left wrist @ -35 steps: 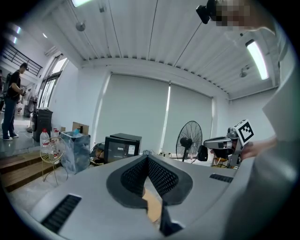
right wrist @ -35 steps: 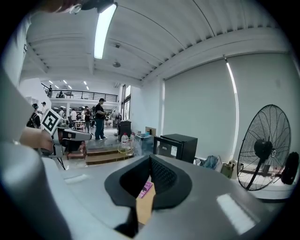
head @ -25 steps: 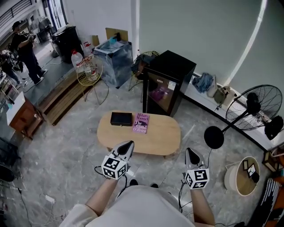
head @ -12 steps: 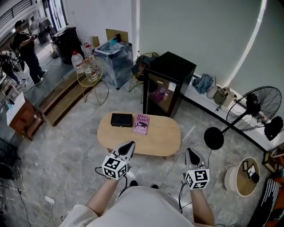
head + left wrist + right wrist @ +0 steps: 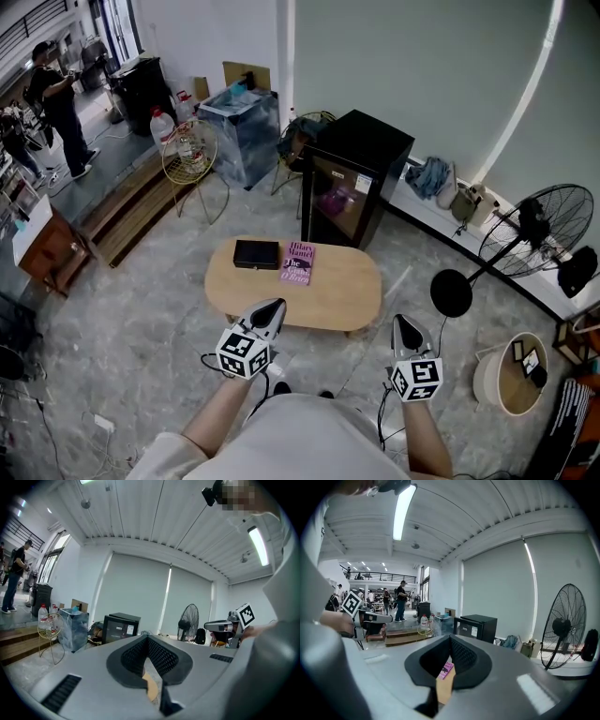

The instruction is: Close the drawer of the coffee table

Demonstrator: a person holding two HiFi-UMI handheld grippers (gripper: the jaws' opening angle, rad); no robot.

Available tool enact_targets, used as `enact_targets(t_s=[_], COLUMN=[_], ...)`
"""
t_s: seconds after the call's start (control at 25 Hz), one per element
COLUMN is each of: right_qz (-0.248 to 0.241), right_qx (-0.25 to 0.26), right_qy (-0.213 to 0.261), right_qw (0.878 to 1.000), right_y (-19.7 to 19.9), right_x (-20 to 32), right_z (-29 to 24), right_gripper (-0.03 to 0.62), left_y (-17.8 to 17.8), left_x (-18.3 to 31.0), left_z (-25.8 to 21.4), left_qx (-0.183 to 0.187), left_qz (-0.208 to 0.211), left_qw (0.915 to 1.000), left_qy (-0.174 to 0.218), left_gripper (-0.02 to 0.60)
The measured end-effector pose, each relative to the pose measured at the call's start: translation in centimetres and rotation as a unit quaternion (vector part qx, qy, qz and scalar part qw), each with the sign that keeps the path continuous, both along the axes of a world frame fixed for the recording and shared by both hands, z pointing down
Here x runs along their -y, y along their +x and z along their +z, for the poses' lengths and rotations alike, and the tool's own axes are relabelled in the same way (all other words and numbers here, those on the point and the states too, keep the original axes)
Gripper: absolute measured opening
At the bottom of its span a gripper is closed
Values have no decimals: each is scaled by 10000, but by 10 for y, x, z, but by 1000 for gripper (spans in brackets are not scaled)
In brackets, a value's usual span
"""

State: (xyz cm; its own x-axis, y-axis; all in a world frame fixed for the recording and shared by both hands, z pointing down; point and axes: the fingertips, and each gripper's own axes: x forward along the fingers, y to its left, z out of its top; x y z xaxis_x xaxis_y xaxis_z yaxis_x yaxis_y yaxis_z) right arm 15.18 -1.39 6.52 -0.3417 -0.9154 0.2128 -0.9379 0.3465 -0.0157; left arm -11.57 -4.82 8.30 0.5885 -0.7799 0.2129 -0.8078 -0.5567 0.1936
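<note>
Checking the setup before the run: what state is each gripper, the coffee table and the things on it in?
left gripper: shut, empty.
right gripper: shut, empty.
coffee table: no drawer seen sticking out.
book: closed, flat on table.
black box: closed, beside book.

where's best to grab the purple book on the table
Probably its right long edge, coming in low from the right: the book lies flat on the table, the black box sits close by its left, and its right side is free.
</note>
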Motion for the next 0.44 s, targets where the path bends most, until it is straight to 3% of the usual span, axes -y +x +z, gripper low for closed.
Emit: enact_targets(t_s=[0.44], right_qz=[-14], right_qx=[-35], right_qy=[8], right_qw=[10000], right_y=[-1], right_x=[2], right_z=[3], right_gripper=[11], left_y=[0], left_x=[2], left_z=[6], left_qx=[-57], left_qz=[11], left_qw=[10000], left_qy=[-43], left_gripper=[6])
